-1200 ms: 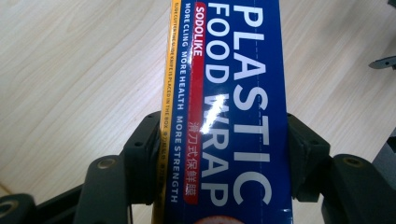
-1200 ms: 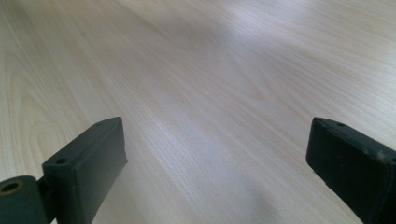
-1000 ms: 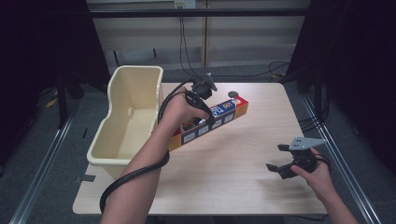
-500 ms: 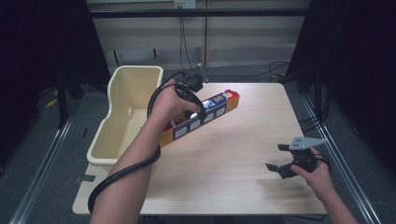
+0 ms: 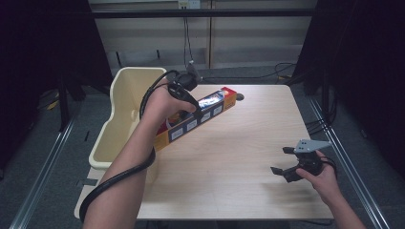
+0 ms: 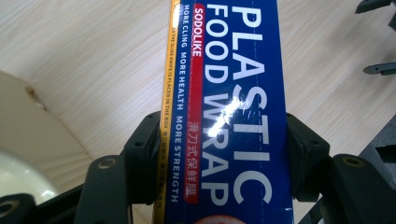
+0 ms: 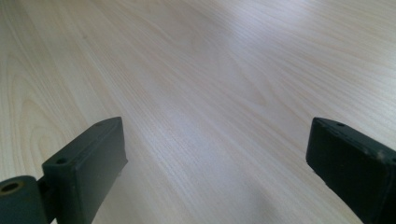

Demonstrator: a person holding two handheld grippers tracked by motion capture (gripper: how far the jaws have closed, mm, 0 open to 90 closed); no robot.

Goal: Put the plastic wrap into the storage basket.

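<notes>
A long box of plastic wrap [image 5: 212, 106], blue on top with orange-red sides, hangs tilted above the table's left part, its low end over the rim of the cream bin [image 5: 125, 100]. My left gripper [image 5: 190, 110] is shut on the box near its middle. In the left gripper view the blue box [image 6: 229, 84] runs up between the jaws, and both pads [image 6: 144, 151] press its sides. My right gripper [image 5: 282, 164] rests low at the table's right front, open with nothing between its fingers. The right gripper view shows its jaws [image 7: 215, 158] wide apart over bare wood.
The pale wooden table [image 5: 229, 157] has the deep cream bin standing off its left edge. A small dark round object [image 5: 239, 97] lies near the far edge behind the box's end. A black cable [image 5: 114, 179] loops around the left forearm. Dark curtains flank both sides.
My left hand has carried the box up and to the left, so that its low end now overhangs the bin's rim. The right gripper has not moved.
</notes>
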